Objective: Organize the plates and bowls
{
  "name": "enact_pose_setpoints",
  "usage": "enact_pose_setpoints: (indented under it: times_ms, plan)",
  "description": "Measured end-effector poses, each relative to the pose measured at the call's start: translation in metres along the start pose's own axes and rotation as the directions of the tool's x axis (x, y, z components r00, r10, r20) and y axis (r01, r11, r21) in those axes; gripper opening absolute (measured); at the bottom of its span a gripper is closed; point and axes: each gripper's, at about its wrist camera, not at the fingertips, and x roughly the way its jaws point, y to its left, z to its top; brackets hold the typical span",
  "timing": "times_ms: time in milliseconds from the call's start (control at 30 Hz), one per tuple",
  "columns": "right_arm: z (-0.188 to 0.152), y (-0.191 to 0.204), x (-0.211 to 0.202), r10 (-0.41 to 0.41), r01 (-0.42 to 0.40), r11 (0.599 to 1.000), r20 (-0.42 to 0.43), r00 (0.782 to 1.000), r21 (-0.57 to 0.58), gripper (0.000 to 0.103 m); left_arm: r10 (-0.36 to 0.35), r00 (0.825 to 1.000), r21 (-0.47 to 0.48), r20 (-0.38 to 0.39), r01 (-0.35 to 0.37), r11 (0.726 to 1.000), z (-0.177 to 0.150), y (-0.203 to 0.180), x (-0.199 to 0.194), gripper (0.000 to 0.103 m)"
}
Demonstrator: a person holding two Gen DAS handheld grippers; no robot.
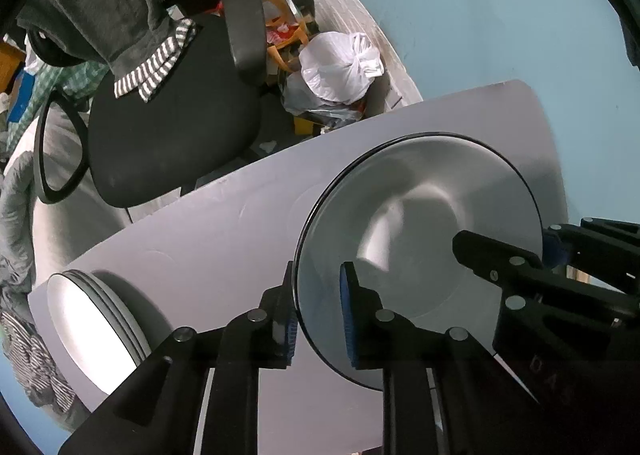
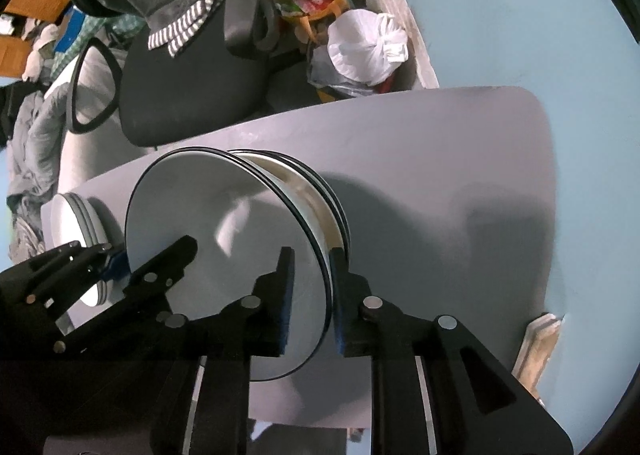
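A grey black-rimmed plate (image 1: 420, 223) lies on top of a stack of plates and bowls (image 2: 316, 195) on the pale table (image 1: 208, 239). Pointing down, my left gripper (image 1: 318, 295) straddles the plate's left rim. Its blue pads stand a little apart from the rim, so it is open. At the plate's opposite rim my right gripper (image 2: 312, 283) also stands open with the rim between its pads. Each gripper shows in the other's view: the right gripper (image 1: 520, 243) and the left gripper (image 2: 132, 251). A second, smaller stack of plates (image 1: 92, 319) sits at the table's left end.
A black office chair (image 1: 168, 127) draped with grey and striped clothes stands beyond the table's far edge. Beside it on the floor are a white plastic bag (image 1: 340, 67) and colourful clutter. A wooden piece (image 2: 536, 347) lies on the blue floor at the right.
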Motion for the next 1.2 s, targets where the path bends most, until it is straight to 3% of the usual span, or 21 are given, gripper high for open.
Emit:
enact_pose_setpoints:
  times_ms: [200,267,467,600,733,933,1200]
  plan:
    - [0.003,0.007,-0.008,-0.051,0.051,0.998,-0.01,0.999,-0.04,0.024,-0.009,1.0,-0.007,0.001,0.009,1.0,-0.001,0.002,-0.001,0.02]
    - [0.004,0.009,-0.01,-0.071,0.071,0.996,0.001,0.997,-0.055,0.035,-0.016,1.0,-0.012,0.002,0.016,1.0,-0.001,0.002,-0.001,0.02]
    - [0.005,0.008,-0.01,-0.057,0.057,0.997,0.006,0.998,-0.06,0.036,-0.013,1.0,-0.001,0.003,0.013,1.0,-0.002,0.0,-0.003,0.02]
    - [0.002,0.009,-0.012,-0.057,0.058,0.997,0.025,0.998,-0.059,0.037,-0.01,1.0,0.007,0.019,0.01,1.0,-0.004,-0.001,-0.007,0.029]
    - [-0.001,0.007,-0.018,-0.058,0.061,0.997,0.053,0.997,-0.048,0.05,-0.019,0.999,0.008,0.028,0.019,1.0,-0.005,0.001,-0.013,0.032]
    - [-0.006,0.002,-0.026,-0.034,0.035,0.999,0.082,0.996,-0.02,0.065,-0.03,0.998,0.003,0.063,0.03,1.0,-0.01,0.005,-0.026,0.051]
    - [-0.017,-0.001,-0.038,-0.035,0.038,0.999,0.108,0.993,-0.023,0.066,-0.051,0.994,0.005,0.092,0.051,0.999,-0.022,0.014,-0.041,0.059]
